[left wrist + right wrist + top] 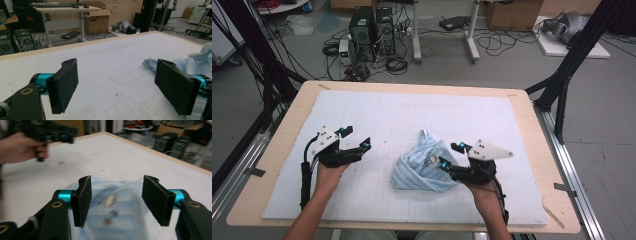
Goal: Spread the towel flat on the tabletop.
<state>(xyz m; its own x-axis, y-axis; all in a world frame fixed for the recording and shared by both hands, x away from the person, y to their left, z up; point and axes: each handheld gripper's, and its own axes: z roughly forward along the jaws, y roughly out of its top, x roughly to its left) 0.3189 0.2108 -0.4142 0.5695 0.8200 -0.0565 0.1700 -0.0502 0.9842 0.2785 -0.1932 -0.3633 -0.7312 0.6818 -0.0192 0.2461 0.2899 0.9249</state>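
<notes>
Looking down from the high view, I count one garment (424,167), a soft, crumpled heap of pale blue striped cloth with a small printed patch on it, bunched into a rough triangle with one corner sticking up at the far side. It lies on the white mat (412,115), a flat matte sheet ruled with a faint grid, which covers most of the light wooden table (532,130). I take the garment as my landmark. I am working two grippers. My right gripper (452,155) sits just beside the garment's right edge, its near jaw tip at the cloth, though I cannot tell whether it touches; its jaws stand wide apart and hold nothing. In the right gripper view the two black pads (83,197) look rough and felt-like, flat rectangular slabs on teal metal stubs, and the blurred blue cloth lies between and beyond them. My left gripper (357,137) is well to the left of the garment, above bare mat, its jaws also spread apart and empty. In the left gripper view its two pads (63,86) show the same coarse black facing, and the garment's rumpled edge sits past the right one. Each gripper carries one grey three-cornered plate on top, so two in all, and each is held in one hand, two hands in total.
</notes>
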